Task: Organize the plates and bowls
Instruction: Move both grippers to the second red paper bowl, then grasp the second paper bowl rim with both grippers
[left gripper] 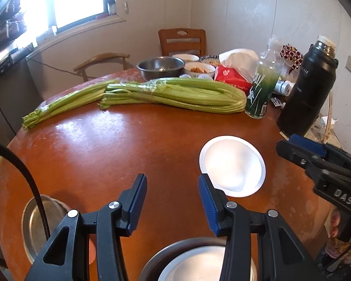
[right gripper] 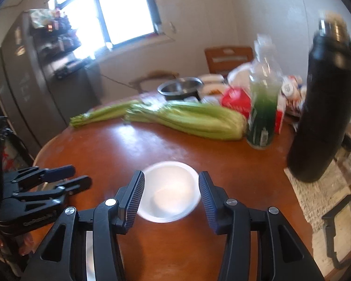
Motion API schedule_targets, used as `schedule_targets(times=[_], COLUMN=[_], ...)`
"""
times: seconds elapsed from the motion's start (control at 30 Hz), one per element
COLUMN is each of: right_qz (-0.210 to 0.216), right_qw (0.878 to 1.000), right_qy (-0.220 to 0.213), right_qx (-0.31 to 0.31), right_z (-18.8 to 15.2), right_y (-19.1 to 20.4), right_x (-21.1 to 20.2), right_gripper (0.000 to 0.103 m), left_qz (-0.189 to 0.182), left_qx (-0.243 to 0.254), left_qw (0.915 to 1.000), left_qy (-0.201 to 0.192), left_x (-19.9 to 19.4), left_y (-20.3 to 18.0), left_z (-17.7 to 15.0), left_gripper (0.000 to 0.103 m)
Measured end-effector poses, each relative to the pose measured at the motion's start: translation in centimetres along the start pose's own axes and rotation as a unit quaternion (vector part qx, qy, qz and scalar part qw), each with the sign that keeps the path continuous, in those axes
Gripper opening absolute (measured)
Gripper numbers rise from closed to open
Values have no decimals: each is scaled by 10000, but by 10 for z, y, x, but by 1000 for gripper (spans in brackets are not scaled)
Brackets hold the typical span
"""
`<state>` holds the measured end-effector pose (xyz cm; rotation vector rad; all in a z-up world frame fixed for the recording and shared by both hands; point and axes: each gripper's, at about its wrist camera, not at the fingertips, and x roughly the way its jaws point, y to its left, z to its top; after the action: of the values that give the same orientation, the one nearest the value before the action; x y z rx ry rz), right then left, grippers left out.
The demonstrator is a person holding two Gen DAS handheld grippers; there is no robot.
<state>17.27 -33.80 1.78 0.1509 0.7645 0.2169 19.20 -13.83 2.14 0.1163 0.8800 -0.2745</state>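
Observation:
A white bowl [left gripper: 232, 166] sits upright on the round brown table [left gripper: 119, 145], to the right of my left gripper [left gripper: 172, 178], whose jaws stand apart with nothing between them. Directly below that gripper lies a steel bowl [left gripper: 194, 262] with a paler dish inside it. Another steel dish [left gripper: 32, 224] rests at the table's left edge. In the right wrist view the white bowl [right gripper: 169, 190] lies just beyond my right gripper [right gripper: 171, 174], seen through the gap of its open jaws, with the pads not touching it. The right gripper [left gripper: 290, 144] hovers right of the bowl; the left gripper [right gripper: 80, 175] is at far left.
Celery bunches [left gripper: 175, 93] lie across the table's middle. Behind them stand a green bottle [left gripper: 261, 93], a tall black flask [left gripper: 306, 89], a red tissue pack [left gripper: 234, 77], a steel bowl [left gripper: 160, 66] and small food dishes. Two wooden chairs [left gripper: 182, 41] stand at the far side.

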Motion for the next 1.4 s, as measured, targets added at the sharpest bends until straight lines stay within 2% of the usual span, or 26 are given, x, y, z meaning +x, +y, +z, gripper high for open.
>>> schedule_targets(times=[0.1,0.37,0.6,0.73,1.0,1.27,1.4], right_qz=[-99,-128,107,296,301,718,723], right_qw=[9997,9977,9947,9930,9928,9886,9887], right_qy=[195,640,1020,1140,1161,1321,1310], right_qx=[106,168,-18,-106,-34,110,118], right_z=[-4,-14,-26,-30,-30,-35,-35], right_y=[-13,-26,-18,-11,-5,10,14], right_x=[20,58,85,91,93,95,93], right_gripper=[50,50,50,51,51,51,51], left_qz=[-303,-258,-386,-464,-561,-880,-926], left_qx=[21,154,132,98,50,-57,-95], left_qw=[9995,9989,9978,9970,9956,9909,9910], left_qy=[98,352,513,613,753,1021,959], left_x=[12,43,60,67,76,85,82], left_y=[-5,-16,-17,-15,-12,-12,-11], left_z=[3,9,11,11,9,2,2], left_gripper=[46,46,46,46,46,45,44])
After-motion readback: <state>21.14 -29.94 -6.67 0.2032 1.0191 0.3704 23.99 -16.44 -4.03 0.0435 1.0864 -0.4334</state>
